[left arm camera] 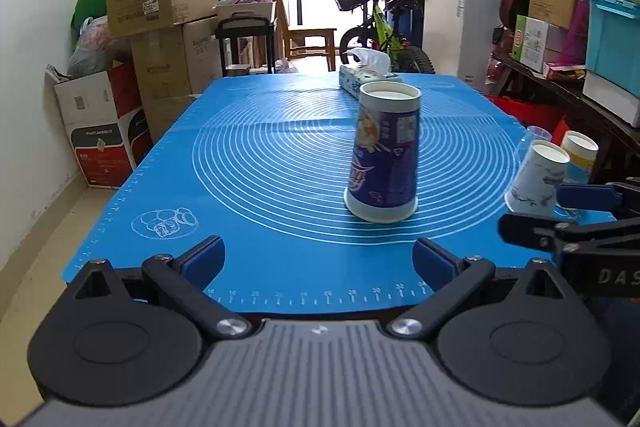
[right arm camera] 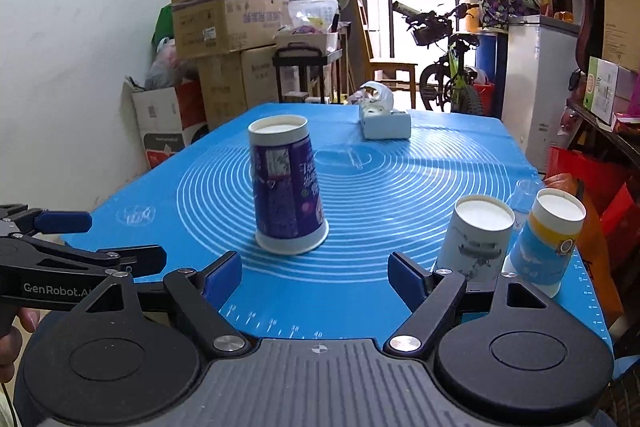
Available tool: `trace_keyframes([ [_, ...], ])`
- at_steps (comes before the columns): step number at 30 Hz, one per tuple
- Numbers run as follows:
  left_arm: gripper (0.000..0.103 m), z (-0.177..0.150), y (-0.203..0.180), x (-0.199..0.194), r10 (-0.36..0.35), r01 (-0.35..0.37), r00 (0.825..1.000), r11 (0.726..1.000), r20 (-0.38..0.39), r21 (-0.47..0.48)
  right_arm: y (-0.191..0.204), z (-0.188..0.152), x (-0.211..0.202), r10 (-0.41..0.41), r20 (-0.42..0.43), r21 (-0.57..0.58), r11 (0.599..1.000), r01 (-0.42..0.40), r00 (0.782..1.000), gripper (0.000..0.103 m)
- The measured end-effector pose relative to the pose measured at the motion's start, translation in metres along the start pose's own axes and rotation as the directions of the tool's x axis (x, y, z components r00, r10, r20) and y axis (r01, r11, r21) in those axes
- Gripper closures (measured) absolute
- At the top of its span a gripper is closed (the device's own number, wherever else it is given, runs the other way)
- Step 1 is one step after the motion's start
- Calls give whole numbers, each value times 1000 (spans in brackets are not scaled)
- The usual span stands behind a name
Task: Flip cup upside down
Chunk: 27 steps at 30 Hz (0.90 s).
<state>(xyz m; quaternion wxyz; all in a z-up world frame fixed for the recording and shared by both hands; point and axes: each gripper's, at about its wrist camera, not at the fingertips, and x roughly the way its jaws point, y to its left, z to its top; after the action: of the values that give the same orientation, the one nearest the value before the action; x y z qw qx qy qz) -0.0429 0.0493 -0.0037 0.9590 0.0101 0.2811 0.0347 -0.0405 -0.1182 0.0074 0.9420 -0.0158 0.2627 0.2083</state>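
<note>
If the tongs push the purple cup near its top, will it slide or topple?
Probably topple: the purple cup is tall, stands mouth-down and already looks tilted on the blue mat. It looks like thin paper, so likely light and easily crushed. On its side, the tapered wall would likely roll in an arc.

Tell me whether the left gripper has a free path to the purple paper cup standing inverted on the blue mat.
Probably yes. The left gripper is open, and only bare blue mat lies between its fingers and the purple paper cup ahead, slightly right. The right gripper sits off to the side.
</note>
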Motion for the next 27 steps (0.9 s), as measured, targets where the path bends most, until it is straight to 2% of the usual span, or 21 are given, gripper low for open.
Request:
trace_keyframes([
  [27, 4, -2, -8, -8, 3, -3, 1000, 1000, 10, 14, -2, -2, -10, -7, -2, -7, 1000, 7, 1000, 20],
])
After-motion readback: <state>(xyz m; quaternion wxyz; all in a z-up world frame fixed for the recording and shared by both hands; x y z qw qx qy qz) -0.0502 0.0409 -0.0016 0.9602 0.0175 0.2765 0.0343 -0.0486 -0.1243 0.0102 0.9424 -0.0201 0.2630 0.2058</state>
